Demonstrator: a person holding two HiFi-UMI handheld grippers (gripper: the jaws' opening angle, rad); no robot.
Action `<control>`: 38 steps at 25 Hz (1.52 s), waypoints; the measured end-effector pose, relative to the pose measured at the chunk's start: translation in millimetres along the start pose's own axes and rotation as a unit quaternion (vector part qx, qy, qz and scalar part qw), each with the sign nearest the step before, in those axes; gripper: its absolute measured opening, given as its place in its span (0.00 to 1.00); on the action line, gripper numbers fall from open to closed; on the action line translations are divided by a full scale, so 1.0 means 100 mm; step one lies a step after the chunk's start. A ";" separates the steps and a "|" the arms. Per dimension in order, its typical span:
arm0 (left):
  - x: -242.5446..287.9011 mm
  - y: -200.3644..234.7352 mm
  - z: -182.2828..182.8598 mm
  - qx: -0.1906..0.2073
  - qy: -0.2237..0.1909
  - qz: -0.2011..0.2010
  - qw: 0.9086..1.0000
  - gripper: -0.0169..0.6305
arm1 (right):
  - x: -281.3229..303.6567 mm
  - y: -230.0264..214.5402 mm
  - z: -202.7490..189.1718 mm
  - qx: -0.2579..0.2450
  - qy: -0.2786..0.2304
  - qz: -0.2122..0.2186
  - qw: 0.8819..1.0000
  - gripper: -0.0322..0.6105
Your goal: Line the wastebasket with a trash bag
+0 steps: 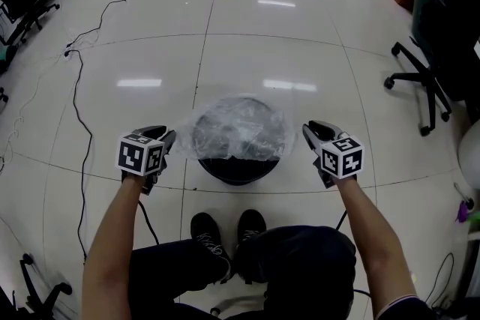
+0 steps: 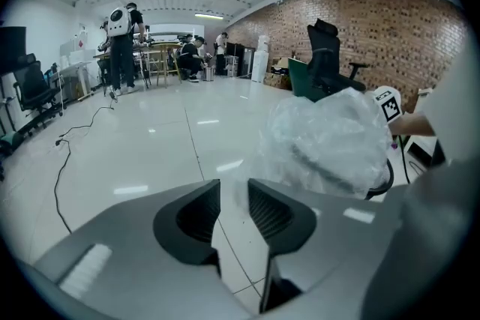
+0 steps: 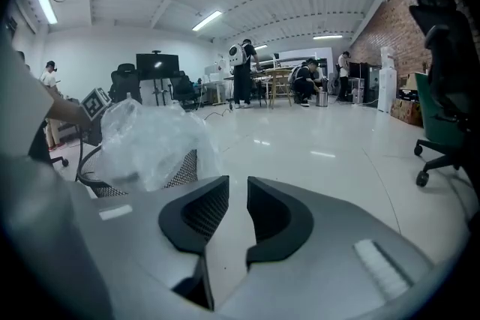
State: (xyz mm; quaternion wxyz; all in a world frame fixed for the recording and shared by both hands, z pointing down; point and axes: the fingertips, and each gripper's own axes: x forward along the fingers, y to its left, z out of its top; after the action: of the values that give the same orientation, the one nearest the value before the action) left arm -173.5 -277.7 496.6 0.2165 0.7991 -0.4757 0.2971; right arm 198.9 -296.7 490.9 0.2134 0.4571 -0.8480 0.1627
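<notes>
The clear trash bag [image 1: 240, 130] is bunched over the top of the mesh wastebasket [image 1: 238, 168]. It looks feather-light, floppy and slippery, so I'd pinch the hem at the rim. The left gripper [image 1: 163, 137] and right gripper [image 1: 313, 131] flank the wastebasket, both spread and empty.

Two grippers held forward, side by side
Left gripper [image 1: 166, 137] and right gripper [image 1: 310, 131] angle downward, jaws slightly parted, gripping nothing.

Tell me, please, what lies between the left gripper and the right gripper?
The head view shows the black wastebasket, topped by the clear trash bag, standing between the left gripper and the right gripper.
</notes>
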 end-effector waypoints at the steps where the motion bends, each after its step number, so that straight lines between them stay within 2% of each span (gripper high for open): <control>1: -0.04 0.02 0.03 0.000 -0.004 0.003 1.000 0.19 | -0.04 -0.01 0.03 0.000 -0.002 -0.002 1.000 0.17; 6: -0.21 0.03 0.15 0.004 -0.015 0.003 1.000 0.22 | -0.18 -0.05 0.23 -0.004 -0.019 -0.009 1.000 0.17; 12: -0.34 0.02 0.25 0.013 -0.021 0.000 1.000 0.27 | -0.20 0.09 0.76 -0.029 -0.052 0.004 0.998 0.17; 18: -0.39 -0.07 0.63 0.019 -0.057 -0.004 0.998 0.27 | -0.11 0.32 1.11 -0.045 -0.062 0.029 0.997 0.17; 22: -0.27 -0.30 0.90 0.033 -0.070 -0.036 0.996 0.27 | 0.08 0.57 1.22 -0.067 -0.043 0.064 0.995 0.17; 28: 0.06 -0.60 1.14 0.060 -0.063 -0.081 0.993 0.27 | 0.43 0.88 1.25 -0.087 -0.007 0.112 0.990 0.23; 32: 0.23 -0.67 1.21 0.064 -0.053 -0.095 0.992 0.27 | 0.61 0.92 1.17 -0.094 0.021 0.133 0.986 0.25; 38: 0.45 -0.77 1.11 0.068 -0.023 -0.117 0.991 0.27 | 0.83 0.99 1.01 -0.107 0.055 0.160 0.980 0.28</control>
State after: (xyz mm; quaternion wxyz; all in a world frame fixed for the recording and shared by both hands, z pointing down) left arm -58.8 -341.1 441.9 0.1837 0.8687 -0.3628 0.2828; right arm 53.1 -350.4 439.3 0.2786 0.2807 -0.9096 0.1276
